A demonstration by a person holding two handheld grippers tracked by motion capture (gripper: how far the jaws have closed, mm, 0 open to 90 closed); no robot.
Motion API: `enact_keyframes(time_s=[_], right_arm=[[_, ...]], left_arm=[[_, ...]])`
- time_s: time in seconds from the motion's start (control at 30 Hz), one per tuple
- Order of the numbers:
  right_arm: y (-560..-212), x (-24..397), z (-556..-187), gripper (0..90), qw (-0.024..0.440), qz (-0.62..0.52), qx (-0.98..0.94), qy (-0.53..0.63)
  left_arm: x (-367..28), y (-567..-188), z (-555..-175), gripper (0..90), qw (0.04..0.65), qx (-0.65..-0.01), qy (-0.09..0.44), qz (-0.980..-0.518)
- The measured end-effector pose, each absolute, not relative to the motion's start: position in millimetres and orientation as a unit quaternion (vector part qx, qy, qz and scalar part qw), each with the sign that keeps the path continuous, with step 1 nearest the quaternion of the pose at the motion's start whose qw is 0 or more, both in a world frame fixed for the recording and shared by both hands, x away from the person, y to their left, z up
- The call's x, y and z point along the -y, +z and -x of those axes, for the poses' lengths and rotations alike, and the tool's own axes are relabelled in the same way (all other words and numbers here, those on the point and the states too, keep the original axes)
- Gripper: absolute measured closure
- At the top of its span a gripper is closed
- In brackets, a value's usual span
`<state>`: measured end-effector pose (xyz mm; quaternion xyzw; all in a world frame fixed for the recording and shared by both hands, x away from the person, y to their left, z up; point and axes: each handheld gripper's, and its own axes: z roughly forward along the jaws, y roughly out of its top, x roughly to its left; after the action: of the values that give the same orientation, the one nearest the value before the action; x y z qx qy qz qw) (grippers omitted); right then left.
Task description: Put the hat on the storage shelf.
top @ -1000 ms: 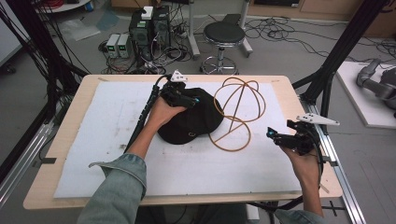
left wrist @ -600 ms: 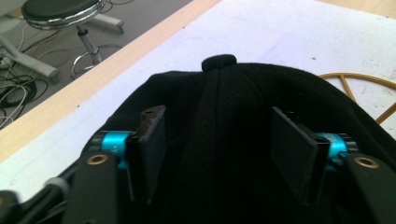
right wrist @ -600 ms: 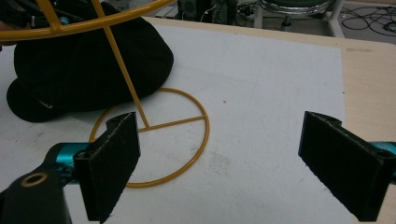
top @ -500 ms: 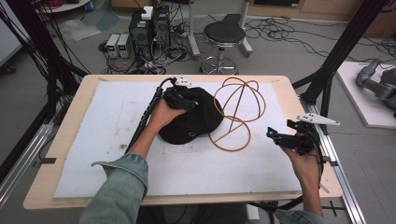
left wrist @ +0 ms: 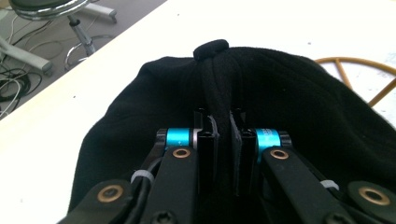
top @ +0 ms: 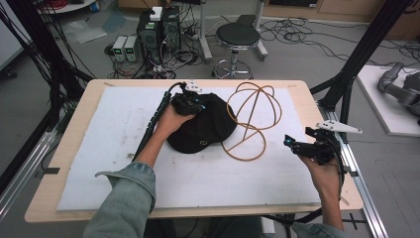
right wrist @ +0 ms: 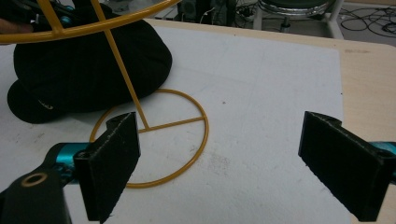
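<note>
A black cap [top: 208, 131] lies on the white mat, its button [left wrist: 211, 49] facing away from my left gripper [top: 190, 101]. That gripper rests on the cap's crown. Its jaws have just been closing and are now shut on a ridge of the cap's fabric [left wrist: 219, 100] pinched between the pads. A yellow wire hat stand [top: 252, 116] is just right of the cap, its ring base [right wrist: 154, 140] flat on the mat. My right gripper [top: 289, 144] hovers near the mat's right edge, pointing at the stand. It is open [right wrist: 224, 154] with nothing between its pads.
The white mat [top: 99, 158] covers most of the wooden table [top: 59, 163]. Black frame posts [top: 356, 59] rise at the table's sides. A stool [top: 237, 37] and electronics boxes [top: 158, 25] stand on the floor beyond the far edge.
The left gripper's jaws have closed onto the crown of the cap, bunching its fabric. Both hands have stayed in place.
</note>
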<state>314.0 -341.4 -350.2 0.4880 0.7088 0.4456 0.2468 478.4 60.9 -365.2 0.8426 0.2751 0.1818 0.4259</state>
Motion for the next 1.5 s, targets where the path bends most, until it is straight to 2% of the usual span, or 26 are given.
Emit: enact_keyframes(time_s=[0.7, 1.1, 1.5], right_arm=[[-349, 340, -314, 12.4, 0.247, -0.485, -0.709, 0.449], [-348, 340, -315, 12.5, 0.246, -0.485, -0.708, 0.45], [-348, 340, -315, 12.5, 0.245, -0.486, -0.707, 0.452]], left_arm=[[-110, -313, -454, 84.6, 0.496, -0.267, 0.202, -0.801], [-142, -271, -441, 84.6, 0.522, -0.264, 0.23, -0.778], [-152, -229, -427, 84.6, 0.558, -0.247, 0.237, -0.756]])
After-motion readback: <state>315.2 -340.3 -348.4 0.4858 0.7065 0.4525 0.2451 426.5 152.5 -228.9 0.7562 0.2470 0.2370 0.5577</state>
